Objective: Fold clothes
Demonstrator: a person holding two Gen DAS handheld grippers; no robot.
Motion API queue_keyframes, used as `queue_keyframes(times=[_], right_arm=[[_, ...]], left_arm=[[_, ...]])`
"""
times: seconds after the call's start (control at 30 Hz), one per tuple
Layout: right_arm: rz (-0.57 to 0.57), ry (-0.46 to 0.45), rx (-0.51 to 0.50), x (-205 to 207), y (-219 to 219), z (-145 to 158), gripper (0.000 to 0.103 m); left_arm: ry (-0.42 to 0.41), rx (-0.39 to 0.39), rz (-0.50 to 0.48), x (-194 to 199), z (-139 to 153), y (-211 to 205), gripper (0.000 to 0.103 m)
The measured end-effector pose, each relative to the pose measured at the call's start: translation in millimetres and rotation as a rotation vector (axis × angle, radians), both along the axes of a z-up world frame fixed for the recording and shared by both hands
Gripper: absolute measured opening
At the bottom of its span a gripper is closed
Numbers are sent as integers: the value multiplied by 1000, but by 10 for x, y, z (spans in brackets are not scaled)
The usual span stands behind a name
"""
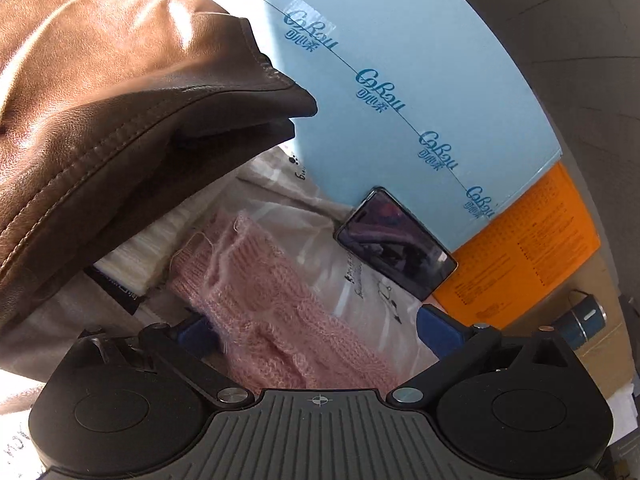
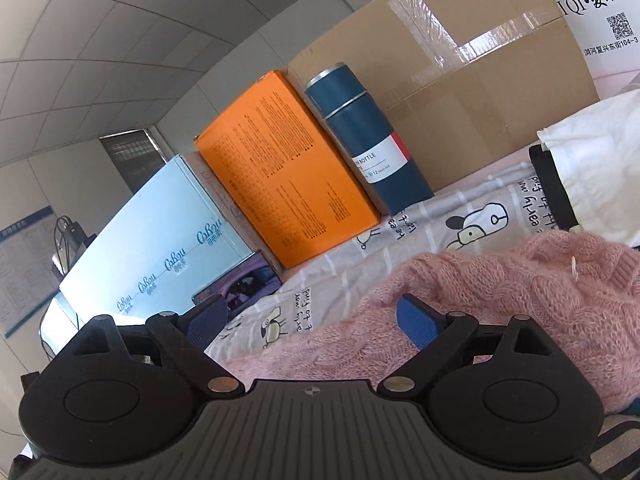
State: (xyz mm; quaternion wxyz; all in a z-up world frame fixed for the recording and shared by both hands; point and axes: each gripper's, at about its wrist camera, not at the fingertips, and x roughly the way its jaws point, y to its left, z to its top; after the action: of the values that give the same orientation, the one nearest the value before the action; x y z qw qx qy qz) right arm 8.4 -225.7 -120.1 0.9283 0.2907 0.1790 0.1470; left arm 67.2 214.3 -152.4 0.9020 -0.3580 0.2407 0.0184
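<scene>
Cardboard box (image 2: 460, 92): far right, taped shut; contents unseen.
Orange box (image 2: 280, 168): left of the cardboard box, closed, fine print on its face.
Pale blue box (image 2: 160, 248): far left, closed, repeated blue logo.
Blue bottle (image 2: 368, 140): stands between the orange box and the cardboard box, lid on.
Phone (image 1: 396, 240): leans against the foot of the pale blue box, screen dark.
Pink sweater (image 2: 500, 300): knit, lies near on the printed bedsheet (image 2: 400, 240), rumpled.
Brown leather jacket (image 1: 100, 100): upper left in the left wrist view, hangs above the pink sweater.
White garment (image 2: 600, 152): far right, beside a black strip; edge cut off.
Right gripper (image 2: 312, 320): jaws wide; right pad lies against the sweater, left pad over the sheet; nothing clamped.
Left gripper (image 1: 316, 332): jaws wide, the sweater lies between the pads; no grip visible.
Hard to tell: what bears the leather jacket; clear plastic wrapping under the sweater, print unreadable.
</scene>
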Motion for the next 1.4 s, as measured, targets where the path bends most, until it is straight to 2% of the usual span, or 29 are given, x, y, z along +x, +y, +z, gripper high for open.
queue_keyframes(times=[0.03, 0.07, 0.1, 0.13, 0.17, 0.2, 0.3, 0.4, 0.5, 0.57, 0.67, 0.8, 0.87, 0.97, 1.0, 1.17, 1.27, 1.4], right_arm=[[-1, 1, 10, 2, -18, -10, 92], [-1, 0, 22, -2, -39, -17, 92], [0, -2, 35, -7, -60, -23, 92], [0, -3, 47, -12, -81, -30, 92], [0, -4, 60, -17, -102, -37, 92], [1, -6, 72, -22, -123, -43, 92], [-2, -6, 77, -27, -131, -45, 92], [0, -9, 82, -30, -136, -41, 92], [4, -13, 95, -40, -150, -40, 92], [10, -17, 105, -48, -162, -39, 92], [18, -26, 119, -68, -176, -30, 92], [26, -38, 123, -86, -167, -15, 92], [31, -41, 116, -92, -152, -9, 92], [37, -46, 103, -102, -128, -2, 92], [36, -47, 99, -106, -122, 0, 92], [33, -46, 103, -116, -131, -9, 92], [36, -46, 104, -117, -131, -9, 92], [42, -49, 102, -121, -123, -6, 92]], left_arm=[[-2, 63, 4, -2, 1, -70, 102], [-3, 128, 6, -4, 3, -141, 91], [7, 206, 1, -9, 8, -208, 69], [14, 231, -8, -8, 9, -234, 55], [18, 254, -19, -9, 12, -256, 38], [2, 256, -37, -31, 30, -256, 31], [-95, 281, -105, -200, 160, -298, 23], [-234, 315, -143, -522, 415, -378, 21], [-338, 318, -116, -789, 652, -389, 17], [-382, 295, -74, -947, 798, -285, 17], [-396, 275, -18, -1094, 960, -142, 17], [-315, 394, 100, -1094, 990, -68, 17], [-241, 465, 127, -1013, 901, -39, 17], [-149, 566, 116, -887, 692, -105, 17], [-144, 581, 106, -882, 647, -156, 17], [-240, 623, -36, -903, 686, -535, 18], [-274, 588, -150, -920, 729, -748, 18], [-298, 612, -293, -937, 683, -1160, 18]])
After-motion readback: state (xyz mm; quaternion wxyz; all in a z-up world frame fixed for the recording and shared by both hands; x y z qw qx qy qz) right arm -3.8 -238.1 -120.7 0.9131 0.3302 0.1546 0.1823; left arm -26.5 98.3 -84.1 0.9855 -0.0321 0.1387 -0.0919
